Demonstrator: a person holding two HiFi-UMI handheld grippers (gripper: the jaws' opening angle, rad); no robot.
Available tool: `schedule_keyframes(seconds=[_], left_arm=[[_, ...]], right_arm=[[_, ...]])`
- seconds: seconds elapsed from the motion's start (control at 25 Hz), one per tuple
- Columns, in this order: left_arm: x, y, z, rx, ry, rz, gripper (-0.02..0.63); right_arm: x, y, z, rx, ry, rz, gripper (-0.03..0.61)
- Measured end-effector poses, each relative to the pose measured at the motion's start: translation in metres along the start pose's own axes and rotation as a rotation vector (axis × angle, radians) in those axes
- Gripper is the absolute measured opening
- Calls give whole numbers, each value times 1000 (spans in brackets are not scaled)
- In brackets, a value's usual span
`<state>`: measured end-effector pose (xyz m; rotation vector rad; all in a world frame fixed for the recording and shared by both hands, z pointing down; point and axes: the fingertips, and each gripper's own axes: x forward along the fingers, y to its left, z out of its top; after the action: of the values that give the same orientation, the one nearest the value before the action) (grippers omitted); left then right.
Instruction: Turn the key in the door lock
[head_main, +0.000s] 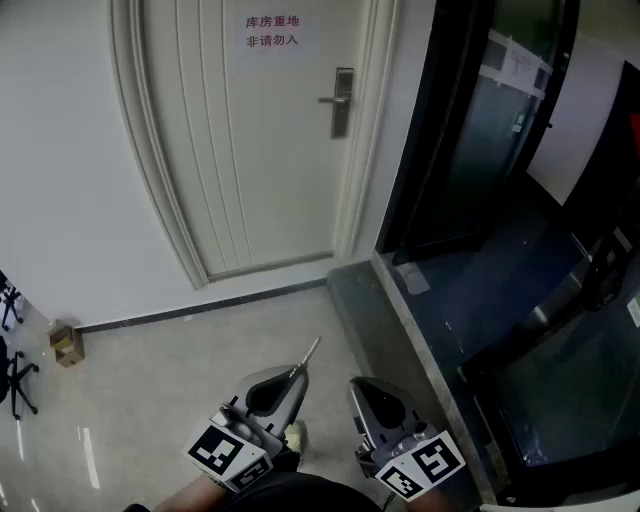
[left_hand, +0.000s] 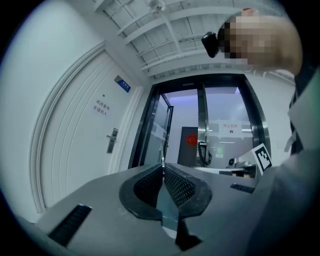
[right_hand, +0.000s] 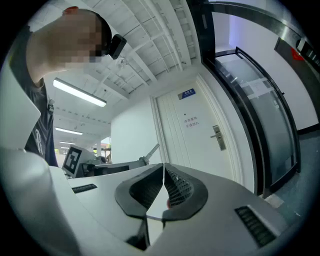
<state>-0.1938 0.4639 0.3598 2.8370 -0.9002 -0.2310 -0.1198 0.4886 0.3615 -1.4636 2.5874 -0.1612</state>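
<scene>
Left gripper (head_main: 296, 377), head view: held low at the frame's bottom, clenched, with the key (head_main: 309, 353) standing out of its tip as a thin metal blade aimed up toward the door (head_main: 250, 150). Right gripper (head_main: 364, 394) sits just beside it, nothing projecting from it. The door lock (head_main: 342, 102), a metal plate with a lever handle, is on the door's right edge, well apart from both grippers. The door appears shut. A sign (head_main: 272, 32) with red print is fixed above lock height.

Left gripper view: the jaws are pressed together on the key (left_hand: 163, 161), which shows edge-on as a narrow sliver at the tip. The door lock (left_hand: 112, 140) lies far off to the left of the jaw line, so the key is not lined up with it.

Right gripper view: the right gripper (right_hand: 163, 169) has its jaws closed on each other with nothing between them (a small reddish spot on the pad is too small to identify). The key (right_hand: 152, 150) is visible past the left gripper, and the door lock (right_hand: 218, 137) is off to the right.

Assessment: the step in hand is the approach; insertion has not begun. The next move calls for carrying the key up to the lock plate, finding the keyhole (not discernible from here) and matching the blade to the slot. Only then can it be turned.
</scene>
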Motion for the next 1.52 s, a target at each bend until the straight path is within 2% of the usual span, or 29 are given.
schedule_keyframes(seconds=[0.32, 0.56, 1.04, 1.2, 1.52], left_arm=[[57, 97, 28, -17, -14, 11, 8], [98, 154, 31, -26, 0, 10, 8], [180, 199, 24, -58, 9, 9, 8], [224, 218, 21, -44, 7, 30, 8], [338, 245, 28, -38, 3, 79, 8]], right_arm=[[112, -41, 11, 0, 6, 7, 15], [167, -79, 11, 4, 26, -15, 15], [219, -153, 19, 10, 8, -14, 15], [241, -195, 21, 13, 7, 11, 15], [277, -304, 51, 35, 14, 43, 15]])
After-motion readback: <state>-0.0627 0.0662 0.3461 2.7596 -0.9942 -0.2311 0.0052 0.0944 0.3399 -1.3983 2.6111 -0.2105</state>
